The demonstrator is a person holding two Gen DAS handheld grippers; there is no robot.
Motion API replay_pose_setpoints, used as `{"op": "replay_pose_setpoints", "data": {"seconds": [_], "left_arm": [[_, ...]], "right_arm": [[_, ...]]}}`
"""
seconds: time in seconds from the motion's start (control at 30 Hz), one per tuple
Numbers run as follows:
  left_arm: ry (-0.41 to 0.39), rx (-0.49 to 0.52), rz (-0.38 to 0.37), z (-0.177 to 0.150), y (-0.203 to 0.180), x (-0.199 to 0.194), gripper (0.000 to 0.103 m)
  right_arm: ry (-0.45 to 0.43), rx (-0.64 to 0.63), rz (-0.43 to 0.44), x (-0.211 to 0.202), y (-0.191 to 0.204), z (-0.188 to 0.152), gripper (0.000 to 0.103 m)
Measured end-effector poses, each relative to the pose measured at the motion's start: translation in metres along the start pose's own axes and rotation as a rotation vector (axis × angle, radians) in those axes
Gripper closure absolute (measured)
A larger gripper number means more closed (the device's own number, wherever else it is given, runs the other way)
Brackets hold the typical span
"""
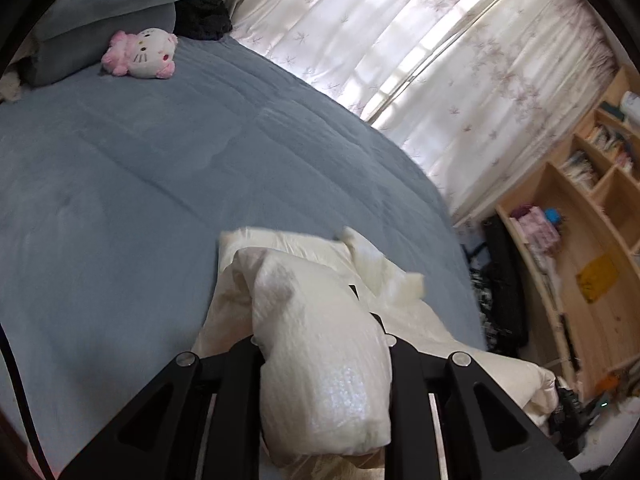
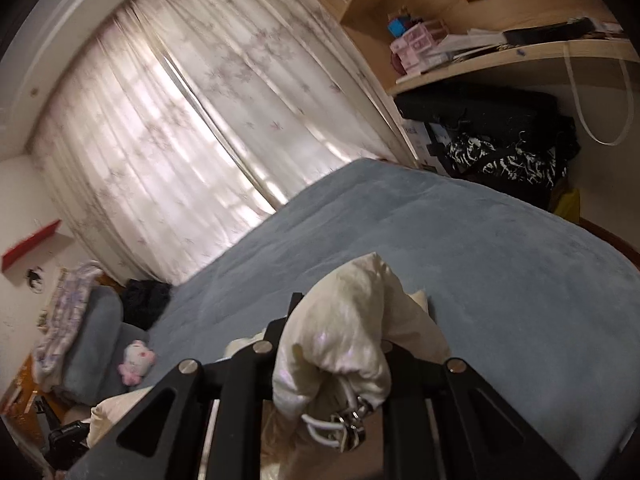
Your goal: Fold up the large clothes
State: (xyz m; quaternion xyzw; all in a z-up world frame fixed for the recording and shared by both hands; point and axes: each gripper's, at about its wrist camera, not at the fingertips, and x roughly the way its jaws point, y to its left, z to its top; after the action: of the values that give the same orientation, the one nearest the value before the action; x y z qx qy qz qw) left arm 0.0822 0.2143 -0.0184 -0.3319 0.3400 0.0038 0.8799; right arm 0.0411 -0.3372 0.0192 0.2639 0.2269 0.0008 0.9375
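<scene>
Fingers (image 1: 256, 344): both pairs clamp 1 cream garment (image 1: 320, 340) | 1 bed (image 1: 120, 180) | 1 plush (image 1: 140, 54)

Both wrist views (close, low) share bed (image 1: 120, 168).

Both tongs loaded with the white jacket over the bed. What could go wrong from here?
1. The right tongs pinch a thick wad of the white jacket near its toggle and cord; the hardware may snag a finger on release.
2. The left tongs hold puffy, slick-looking fabric; it might slip out mid-fold.
3. The rest of the jacket lies crumpled on the blue bedspread, so the fold may land uneven.
</scene>
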Motion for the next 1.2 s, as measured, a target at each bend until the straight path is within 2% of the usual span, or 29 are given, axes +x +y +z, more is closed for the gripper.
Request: {"op": "replay_pose_setpoints", "data": {"seconds": [0.07,0.13,0.23,0.27,0.3,0.37,0.43,0.53,0.63,0.77,0.87,0.97,1.03,1.13,1.2], "left_arm": [[0.014,0.012,0.024,0.017,-0.004,0.037,0.083],[0.06,-0.006,0.039,0.035,-0.001,0.073,0.072],[0.123,-0.083,0.028,0.049,0.01,0.114,0.059],[0.133,-0.11,0.034,0.052,0.013,0.125,0.057],[0.147,-0.13,0.03,0.055,0.015,0.136,0.052],[0.163,-0.147,0.014,0.057,0.017,0.149,0.042],[0.155,-0.158,-0.009,0.06,0.019,0.156,0.026],[0.134,-0.178,-0.051,0.063,0.023,0.159,0.018],[0.071,-0.186,-0.059,0.076,0.024,0.159,0.01],[0.071,-0.132,-0.017,0.079,0.022,0.163,0.009],[0.108,-0.02,0.043,0.075,0.02,0.173,0.009],[0.153,0.068,0.103,0.068,0.021,0.192,0.009],[0.192,0.101,0.133,0.064,0.025,0.207,0.009],[0.237,0.115,0.162,0.061,0.032,0.228,0.009],[0.265,0.109,0.168,0.059,0.035,0.241,0.009]], "right_arm": [[0.027,-0.025,-0.039,0.038,0.006,0.009,0.081],[0.077,-0.023,-0.059,0.078,0.005,0.016,0.077],[0.17,-0.021,-0.09,0.131,0.002,0.021,0.062],[0.191,-0.023,-0.08,0.142,0.001,0.02,0.05],[0.216,-0.028,-0.061,0.154,0.001,0.022,0.031],[0.218,-0.043,-0.027,0.161,0.0,0.02,0.013],[0.208,-0.07,0.007,0.164,0.001,0.019,0.012],[0.217,-0.093,0.062,0.168,-0.003,0.02,0.003],[0.192,-0.076,0.108,0.165,-0.009,0.025,0.001],[0.149,-0.076,0.143,0.159,-0.016,0.03,0.0],[0.156,-0.106,0.085,0.167,-0.025,0.03,0.0],[0.227,-0.184,-0.006,0.189,-0.035,0.023,0.0],[0.32,-0.213,-0.065,0.212,-0.049,0.014,0.0],[0.438,-0.18,-0.053,0.238,-0.064,0.004,0.0],[0.477,-0.155,-0.034,0.252,-0.068,0.001,0.0]]}}
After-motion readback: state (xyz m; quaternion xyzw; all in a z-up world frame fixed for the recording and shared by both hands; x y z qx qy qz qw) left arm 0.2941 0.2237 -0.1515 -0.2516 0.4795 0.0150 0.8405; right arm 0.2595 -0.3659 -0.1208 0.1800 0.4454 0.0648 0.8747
